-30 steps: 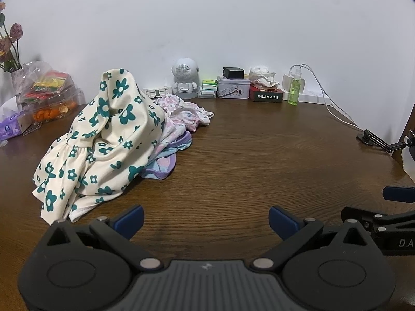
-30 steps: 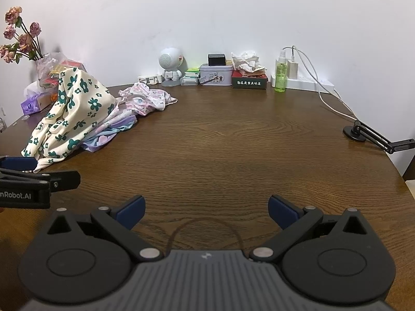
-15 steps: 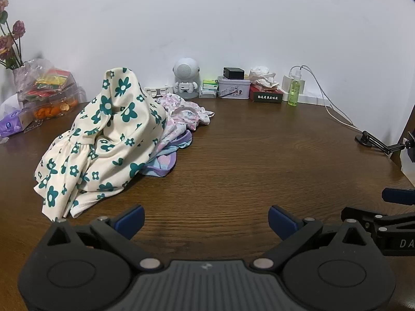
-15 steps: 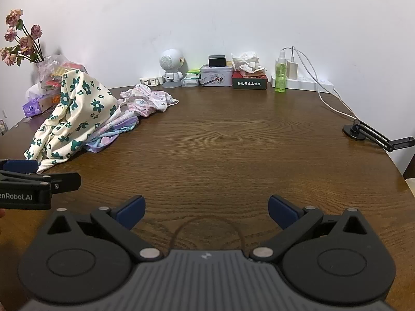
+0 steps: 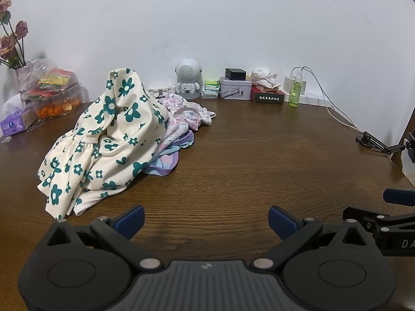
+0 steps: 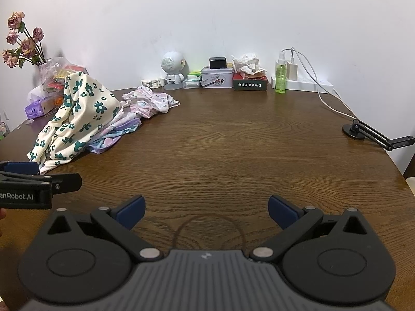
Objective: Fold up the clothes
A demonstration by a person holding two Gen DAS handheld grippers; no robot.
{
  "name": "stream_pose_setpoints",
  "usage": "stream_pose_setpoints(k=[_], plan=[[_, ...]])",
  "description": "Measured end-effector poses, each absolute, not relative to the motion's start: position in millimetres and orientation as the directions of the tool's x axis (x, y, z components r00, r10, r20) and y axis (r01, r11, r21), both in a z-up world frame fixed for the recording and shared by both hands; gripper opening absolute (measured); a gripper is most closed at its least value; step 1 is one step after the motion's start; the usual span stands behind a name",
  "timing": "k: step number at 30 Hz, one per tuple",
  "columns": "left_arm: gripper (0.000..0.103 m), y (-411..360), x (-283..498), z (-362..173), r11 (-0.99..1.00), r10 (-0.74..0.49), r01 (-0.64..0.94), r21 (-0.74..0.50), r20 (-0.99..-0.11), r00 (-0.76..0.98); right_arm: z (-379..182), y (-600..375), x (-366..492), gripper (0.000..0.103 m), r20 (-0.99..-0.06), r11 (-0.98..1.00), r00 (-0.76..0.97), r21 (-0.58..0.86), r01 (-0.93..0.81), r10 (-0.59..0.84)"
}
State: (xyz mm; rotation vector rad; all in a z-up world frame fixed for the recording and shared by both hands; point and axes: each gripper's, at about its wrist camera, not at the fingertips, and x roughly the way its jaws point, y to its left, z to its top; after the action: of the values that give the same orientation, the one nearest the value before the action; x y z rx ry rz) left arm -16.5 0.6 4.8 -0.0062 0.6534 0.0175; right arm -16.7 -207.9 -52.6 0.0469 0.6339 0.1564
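I hold both grippers, left (image 5: 205,220) and right (image 6: 206,208), jaws wide and empty; the cream green-flowered garment (image 5: 109,140) is heaped near the brown wooden surface's (image 6: 233,142) far-left edge.

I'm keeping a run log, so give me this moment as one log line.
stage: approach | left tool: open, empty | right tool: open, empty | clothes pile: unfolded, untouched, floral garment on top | table

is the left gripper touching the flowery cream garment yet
Apart. In the left wrist view the open left gripper sits short of the cream floral garment, with bare table showing between its left fingertip and the hem.
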Motion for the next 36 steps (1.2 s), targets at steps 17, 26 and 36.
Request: stream_pose_setpoints(k=[17,26,36], plan=[[0.102,3.1,-6.3,5.1,1.0,0.02,-0.017,0.011,-0.598,0.801,-52.5,-205.8,-10.3,0.103,-0.589,0.988,0.793,0.077,-0.135,0.154],[0.102,-2.8,24.3,9.3,0.999,-0.021,0.041,0.021,-0.583,0.813,-50.4,-207.8,7.3,0.103,-0.589,0.989,0.795,0.06,-0.134,0.143],[0.102,-0.1,56.3,2.2,1.0,-0.024,0.03,-0.001,-0.597,0.802,-51.5,-208.6,31.5,0.103,-0.595,0.987,0.789,0.059,-0.147,0.153]])
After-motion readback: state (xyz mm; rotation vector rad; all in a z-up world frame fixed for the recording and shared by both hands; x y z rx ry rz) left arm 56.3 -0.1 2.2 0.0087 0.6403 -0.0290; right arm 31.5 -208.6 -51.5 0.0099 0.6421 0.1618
